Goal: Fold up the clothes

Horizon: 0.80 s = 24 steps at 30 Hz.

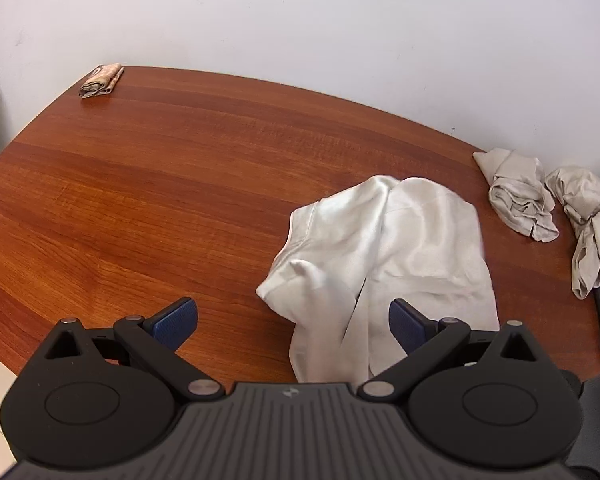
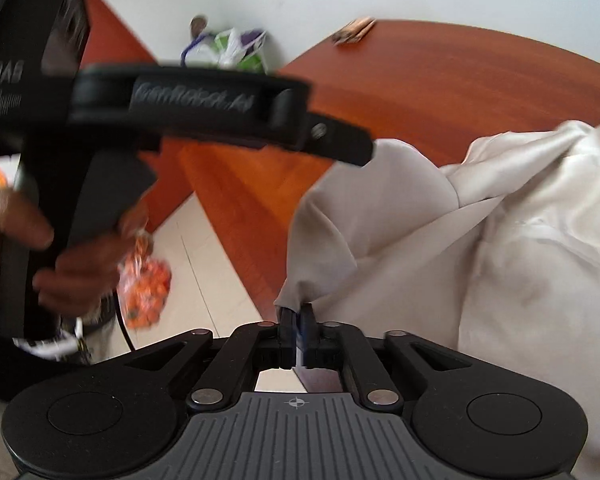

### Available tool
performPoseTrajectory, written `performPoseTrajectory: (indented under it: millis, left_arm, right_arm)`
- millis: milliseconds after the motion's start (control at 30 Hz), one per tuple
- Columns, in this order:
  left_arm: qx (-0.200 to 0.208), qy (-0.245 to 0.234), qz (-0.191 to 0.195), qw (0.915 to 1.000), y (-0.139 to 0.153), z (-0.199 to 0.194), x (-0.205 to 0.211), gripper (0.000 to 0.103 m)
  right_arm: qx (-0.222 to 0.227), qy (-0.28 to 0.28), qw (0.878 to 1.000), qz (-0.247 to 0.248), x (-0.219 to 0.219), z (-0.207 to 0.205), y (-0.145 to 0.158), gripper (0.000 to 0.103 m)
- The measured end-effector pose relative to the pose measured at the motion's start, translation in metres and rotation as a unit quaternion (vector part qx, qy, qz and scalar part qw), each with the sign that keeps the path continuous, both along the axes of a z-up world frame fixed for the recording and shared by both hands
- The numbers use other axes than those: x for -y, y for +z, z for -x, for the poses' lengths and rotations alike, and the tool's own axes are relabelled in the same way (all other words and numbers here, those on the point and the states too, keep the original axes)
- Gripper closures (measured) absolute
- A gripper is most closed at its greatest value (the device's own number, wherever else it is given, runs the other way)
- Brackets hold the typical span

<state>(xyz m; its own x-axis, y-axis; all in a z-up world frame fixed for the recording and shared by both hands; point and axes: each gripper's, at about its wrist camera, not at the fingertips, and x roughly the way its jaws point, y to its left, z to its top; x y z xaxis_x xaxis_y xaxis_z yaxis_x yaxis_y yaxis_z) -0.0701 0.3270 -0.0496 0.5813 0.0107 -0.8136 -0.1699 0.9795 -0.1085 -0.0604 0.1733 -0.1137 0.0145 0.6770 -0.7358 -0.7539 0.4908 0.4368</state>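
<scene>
Left gripper: jaws stood wide apart, blue pads facing each other, nothing pinched between them. It pointed steeply downward.

Right gripper: jaws nearly closed, pinching a fold of pale cloth at the tips; cloth hung up and to the right from the pinch. Also angled down.

In the right wrist view, the left gripper's black body crossed the upper left, blurred. The person's left hand wrapped its handle, fingers curled around the grip, left of and above the right tool's tips.
</scene>
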Motion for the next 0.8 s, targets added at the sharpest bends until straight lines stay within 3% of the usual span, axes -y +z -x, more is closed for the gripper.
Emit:
performPoseTrajectory:
  millis: [167, 233, 400, 500, 800]
  left_arm:
    - [-0.009, 0.014, -0.007, 0.9998, -0.015, 0.004, -0.004, 0.001]
    - [-0.013, 0.015, -0.006, 0.9998, -0.021, 0.005, -0.003, 0.002]
    - [-0.015, 0.013, 0.001, 0.9998, -0.04, 0.009, 0.005, 0.005]
    - [-0.023, 0.02, 0.003, 0.9995, -0.053, 0.005, 0.009, 0.013]
    - [-0.021, 0.016, -0.008, 0.9996, -0.081, -0.023, 0.018, 0.022]
  right_arm:
    - [0.021, -0.017, 1.0, 0.015, 0.011, -0.003, 0.008, 0.062]
    - [0.03, -0.024, 0.999, 0.019, 0.019, -0.006, 0.012, 0.057]
    - [0.051, -0.051, 0.997, 0.035, 0.047, -0.017, 0.015, 0.056]
    - [0.056, -0.065, 0.995, 0.048, 0.063, -0.033, 0.011, 0.057]
    - [0.079, -0.117, 0.987, 0.081, 0.087, -0.08, -0.014, 0.057]
